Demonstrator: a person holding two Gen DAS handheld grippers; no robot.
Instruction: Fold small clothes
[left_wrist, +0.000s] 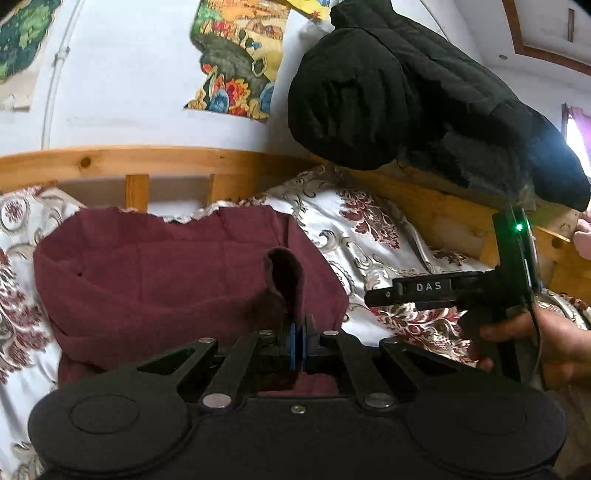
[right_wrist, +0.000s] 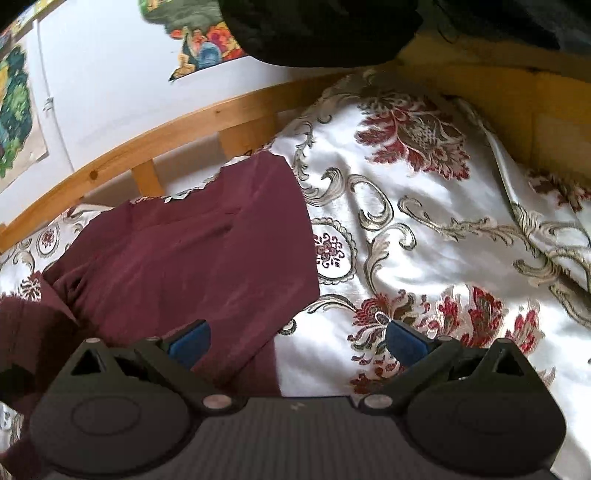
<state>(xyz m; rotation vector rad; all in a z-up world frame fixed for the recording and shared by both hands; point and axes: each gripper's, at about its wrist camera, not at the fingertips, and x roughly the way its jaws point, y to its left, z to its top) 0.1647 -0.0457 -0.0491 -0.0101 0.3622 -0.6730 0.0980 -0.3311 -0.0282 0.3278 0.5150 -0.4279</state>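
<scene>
Your left gripper (left_wrist: 300, 329) is clenched, its blue pads pinched together on a raised fold of the maroon cloth garment (left_wrist: 166, 273), which stands up as a small loop just above the fingertips. The rest of that garment lies spread on the bed, towards its far side and reaching the wooden rail.

Your right gripper (right_wrist: 297, 341) is released, its blue-padded fingers (right_wrist: 404, 343) standing wide apart with nothing between them. The near edge of the maroon garment passes under its left finger, while the right finger hangs over bare bedspread. In the left wrist view you see this gripper from the side, held in your right hand (left_wrist: 543, 343), with a small green light lit on its body.

The surface under everything is a glossy white bedspread (right_wrist: 424, 236) patterned with dark red flowers and grey-gold scrolls, creased in places. A pale pine bed frame (left_wrist: 155, 162) with upright slats runs along the far side. Behind it stands a white wall with colourful picture posters (left_wrist: 240, 55) stuck on it. A black padded jacket (left_wrist: 424, 103) hangs over the wooden frame at the upper right.
</scene>
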